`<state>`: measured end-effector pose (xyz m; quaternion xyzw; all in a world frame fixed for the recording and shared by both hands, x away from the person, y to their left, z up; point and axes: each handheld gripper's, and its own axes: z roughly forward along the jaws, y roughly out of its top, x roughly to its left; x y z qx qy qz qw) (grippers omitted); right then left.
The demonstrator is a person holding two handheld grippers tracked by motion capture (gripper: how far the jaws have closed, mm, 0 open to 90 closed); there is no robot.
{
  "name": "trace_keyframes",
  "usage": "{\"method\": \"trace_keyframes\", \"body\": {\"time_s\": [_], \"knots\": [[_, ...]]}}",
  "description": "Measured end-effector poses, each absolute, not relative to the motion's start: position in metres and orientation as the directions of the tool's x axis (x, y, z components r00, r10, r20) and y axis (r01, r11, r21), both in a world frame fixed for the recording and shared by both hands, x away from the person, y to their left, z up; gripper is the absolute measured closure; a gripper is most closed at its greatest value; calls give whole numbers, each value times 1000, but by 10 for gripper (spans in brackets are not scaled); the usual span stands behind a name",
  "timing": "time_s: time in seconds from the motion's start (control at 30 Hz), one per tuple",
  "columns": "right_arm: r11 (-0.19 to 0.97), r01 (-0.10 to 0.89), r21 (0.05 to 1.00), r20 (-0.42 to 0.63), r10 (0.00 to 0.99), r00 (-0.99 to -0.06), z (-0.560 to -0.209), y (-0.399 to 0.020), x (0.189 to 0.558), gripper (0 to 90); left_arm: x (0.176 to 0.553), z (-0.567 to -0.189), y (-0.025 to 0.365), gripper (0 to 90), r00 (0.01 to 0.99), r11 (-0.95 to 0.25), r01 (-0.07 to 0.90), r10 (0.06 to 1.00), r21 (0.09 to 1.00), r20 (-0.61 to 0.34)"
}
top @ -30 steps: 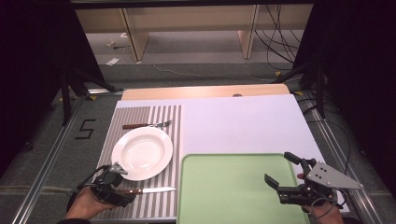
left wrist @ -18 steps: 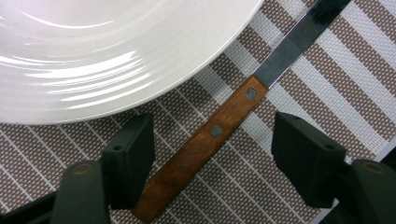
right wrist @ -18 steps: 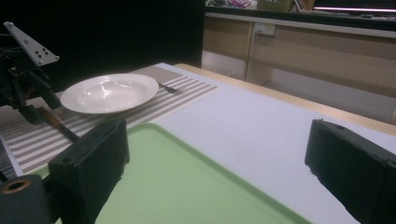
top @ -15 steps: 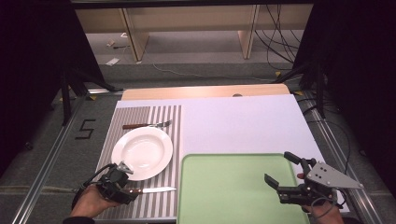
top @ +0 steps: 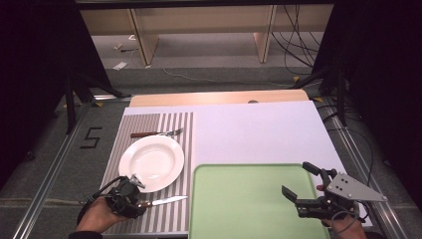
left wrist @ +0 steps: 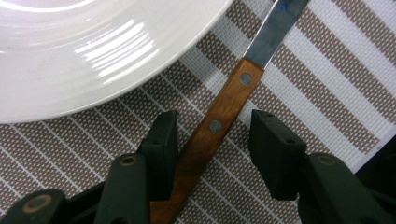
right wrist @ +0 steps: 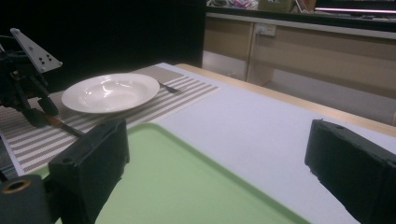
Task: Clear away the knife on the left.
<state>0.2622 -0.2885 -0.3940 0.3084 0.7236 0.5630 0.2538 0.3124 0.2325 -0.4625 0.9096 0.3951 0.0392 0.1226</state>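
A knife with a wooden handle and a steel blade lies on the striped placemat, just in front of a white plate. My left gripper is low over the mat and open, one jaw on each side of the knife handle; the left jaw sits close against it and a gap shows on the right. My right gripper hovers open over the right part of the green tray, holding nothing. In the right gripper view the left gripper stands beside the plate.
A fork lies on the mat behind the plate. The white table top stretches behind the tray, with a wooden strip along its far edge. The table's right edge is close to my right hand. Cables and shelving stand on the floor beyond.
My left gripper has slid a little to the right, bringing its jaws around the knife handle. The right gripper and the knife have stayed where they were.
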Motion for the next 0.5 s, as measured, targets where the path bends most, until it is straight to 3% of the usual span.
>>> {"method": "trace_keyframes", "body": {"time_s": [0.5], "knots": [[183,161,970,-24,730,-683,-394,-288,262,75,312,-460,222,716,715,-703,687,699,182,-2]]}}
